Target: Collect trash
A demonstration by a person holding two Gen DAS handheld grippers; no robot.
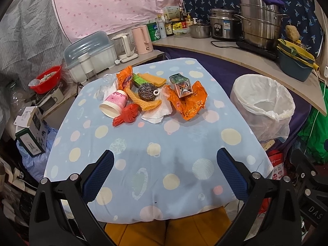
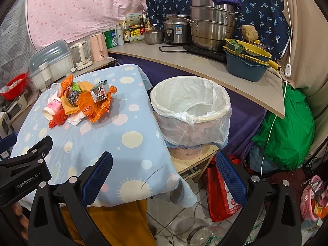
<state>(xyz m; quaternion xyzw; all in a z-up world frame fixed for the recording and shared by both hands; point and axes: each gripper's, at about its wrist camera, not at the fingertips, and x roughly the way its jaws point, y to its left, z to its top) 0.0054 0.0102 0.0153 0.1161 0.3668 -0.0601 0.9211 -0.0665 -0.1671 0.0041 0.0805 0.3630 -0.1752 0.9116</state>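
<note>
On the small table (image 1: 143, 143) draped in a pale blue cloth with dots and suns, all the trash lies in one heap toward the far edge, and beside the table's right side stands the bin (image 2: 190, 110), lined with a white plastic bag and, as far as the right wrist view shows, with nothing in it yet. The task looks to be at its very start: nothing is held, and both tools hover over the near end of the cloth, well apart from the heap. The left gripper (image 1: 165, 174) has its blue pads spread wide over bare cloth; the right gripper (image 2: 164, 176) is likewise wide, straddling the table's corner and the bin's base. Going through the heap by size: a crumpled orange wrapper (image 1: 188, 104) lies nearest the bin, with a flattened drink carton (image 1: 181, 85) resting on it; a second orange wrapper (image 1: 124, 78) sits at the back left; a white paper towel (image 1: 157, 112) lies under the middle; a pink paper cup (image 1: 114, 103) is tipped on its side; yellow mesh cloths (image 1: 147, 102) cradle a steel wool scrubber (image 1: 146, 92) (possibly not trash at all); a small red bag (image 1: 127, 114) sits at the front. The next move probably calls for reaching forward and closing on one piece, the carton or the near orange wrapper being handiest for the right tool, then carrying it over the bin's rim.
</note>
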